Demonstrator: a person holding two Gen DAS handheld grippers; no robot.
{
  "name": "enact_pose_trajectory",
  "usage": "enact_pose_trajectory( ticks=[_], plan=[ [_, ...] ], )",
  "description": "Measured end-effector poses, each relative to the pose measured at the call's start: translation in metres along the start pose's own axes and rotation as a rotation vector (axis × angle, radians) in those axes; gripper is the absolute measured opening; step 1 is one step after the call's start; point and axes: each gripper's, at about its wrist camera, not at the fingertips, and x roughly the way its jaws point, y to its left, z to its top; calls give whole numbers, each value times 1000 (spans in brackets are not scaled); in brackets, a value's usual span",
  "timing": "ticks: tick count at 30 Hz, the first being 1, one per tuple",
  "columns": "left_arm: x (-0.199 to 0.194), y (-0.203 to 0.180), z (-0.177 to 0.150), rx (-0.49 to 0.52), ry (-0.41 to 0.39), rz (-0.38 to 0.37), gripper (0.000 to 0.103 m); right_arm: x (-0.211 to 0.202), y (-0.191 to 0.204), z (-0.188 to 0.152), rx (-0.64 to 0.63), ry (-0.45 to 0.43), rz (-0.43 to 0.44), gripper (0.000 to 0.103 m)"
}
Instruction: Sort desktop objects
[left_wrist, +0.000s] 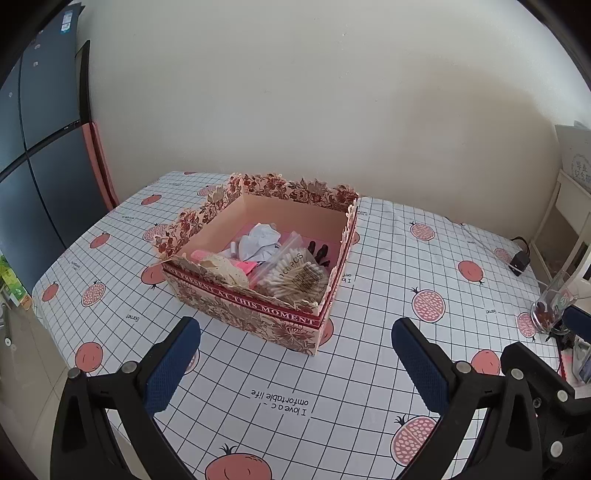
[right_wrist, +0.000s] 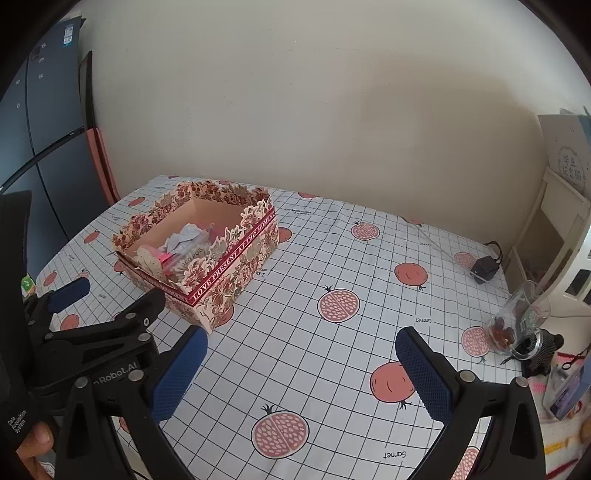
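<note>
Both blue-padded grippers, left and right, hover released and empty while the floral cardboard box, centre frame on the desk, looks fully loaded, so sorting seems nearly finished.

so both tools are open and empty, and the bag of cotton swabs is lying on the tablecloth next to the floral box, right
Not quite. The bag of cotton swabs lies inside the floral box, not beside it; the left wrist view shows this. The left tool and right tool are indeed open and empty.
</note>
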Motion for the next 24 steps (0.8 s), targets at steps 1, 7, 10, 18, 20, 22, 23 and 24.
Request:
enact_pose_trajectory(
  ticks=[1,7,10,18,20,22,23,24],
  plan=[
    [0,0,0,-1,-1,-2,103,0,1,0,-6,-3,-3,103],
    [1,4,-1,-14,4,-12,103,-2,6,1,-19,-18,-8,103],
    [1,4,-1,-16,3,-14,103,-2,8,1,-26,-24,-15,103],
    [0,3,-1,-20,-2,-17,103,-3,6,3,-8,-37,-23,103],
    [0,3,-1,-22,-2,-18,103,-3,5,3,-7,-39,-25,103],
    [0,3,-1,-21,-4,-16,103,-3,5,4,-5,-42,-27,103],
    [0,3,-1,-20,-4,-15,103,-3,5,5,-4,-42,-28,103],
    [1,3,-1,-19,-3,-13,103,-2,5,5,-3,-42,-29,103]
  ],
)
